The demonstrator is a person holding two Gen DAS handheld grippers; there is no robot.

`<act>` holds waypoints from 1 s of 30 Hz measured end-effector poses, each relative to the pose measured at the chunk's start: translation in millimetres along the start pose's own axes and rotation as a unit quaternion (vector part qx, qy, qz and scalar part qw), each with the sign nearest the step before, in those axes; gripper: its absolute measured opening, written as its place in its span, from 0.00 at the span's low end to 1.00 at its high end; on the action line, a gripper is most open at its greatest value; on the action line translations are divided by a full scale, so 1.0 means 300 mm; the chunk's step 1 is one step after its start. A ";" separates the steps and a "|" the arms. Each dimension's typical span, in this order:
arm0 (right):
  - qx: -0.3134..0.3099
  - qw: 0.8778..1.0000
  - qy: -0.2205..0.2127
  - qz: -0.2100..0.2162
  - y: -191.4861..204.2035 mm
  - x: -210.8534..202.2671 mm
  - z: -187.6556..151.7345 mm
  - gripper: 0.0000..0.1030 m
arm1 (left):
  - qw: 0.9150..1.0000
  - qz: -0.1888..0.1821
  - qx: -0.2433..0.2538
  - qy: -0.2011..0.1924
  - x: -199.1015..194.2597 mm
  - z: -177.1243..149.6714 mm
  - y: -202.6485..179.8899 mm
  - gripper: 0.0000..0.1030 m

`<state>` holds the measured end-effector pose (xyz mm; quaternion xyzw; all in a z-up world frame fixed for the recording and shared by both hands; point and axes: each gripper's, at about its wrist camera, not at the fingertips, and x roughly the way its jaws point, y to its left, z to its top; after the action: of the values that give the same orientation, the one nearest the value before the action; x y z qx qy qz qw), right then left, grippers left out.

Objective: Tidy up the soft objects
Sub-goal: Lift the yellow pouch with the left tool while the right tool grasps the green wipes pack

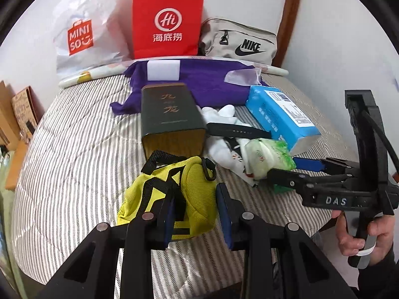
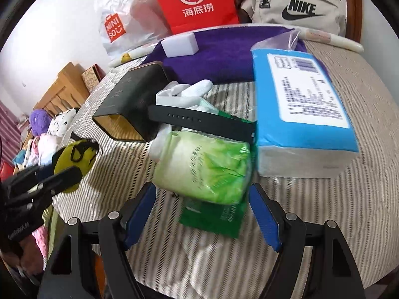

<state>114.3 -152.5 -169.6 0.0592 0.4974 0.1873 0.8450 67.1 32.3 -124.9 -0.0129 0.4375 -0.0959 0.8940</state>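
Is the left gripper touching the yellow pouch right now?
Touching. The left wrist view shows the left gripper closed on the yellow pouch, pads pressing its fabric.

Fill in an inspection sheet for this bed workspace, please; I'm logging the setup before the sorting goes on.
Surface: striped quilt on a bed, not bare.
Job's things: yellow pouch, green tissue pack, white gloves, purple cloth, blue tissue pack.
Clutter: dark box, black strap, white block; red paper bag, white plastic bag and beige bag at the wall.
Grippers: left tongs shut on the yellow pouch; right tongs open, green tissue pack just ahead.
Cables: one black cable on the right handle.
Surroundings: white wall, wooden furniture, soft toys.
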 end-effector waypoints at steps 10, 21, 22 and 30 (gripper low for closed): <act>0.020 1.000 -0.003 -0.012 0.026 0.055 0.021 0.73 | 1.000 -0.003 -0.009 -0.001 0.024 -0.019 0.033 0.29; 0.003 1.000 -0.016 0.019 -0.011 -0.059 -0.023 0.47 | 1.000 0.007 -0.016 0.000 0.024 -0.020 0.030 0.29; 0.004 1.000 -0.016 0.022 -0.021 -0.072 -0.033 0.47 | 1.000 0.010 -0.015 0.001 0.026 -0.021 0.028 0.29; 0.006 1.000 -0.003 -0.019 -0.146 -0.172 -0.135 0.48 | 1.000 0.019 -0.018 0.003 0.030 -0.019 0.022 0.29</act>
<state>68.3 -215.9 -160.1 0.0549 0.4970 0.1681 0.8495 69.0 37.6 -136.1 -0.0202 0.4417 -0.0713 0.8941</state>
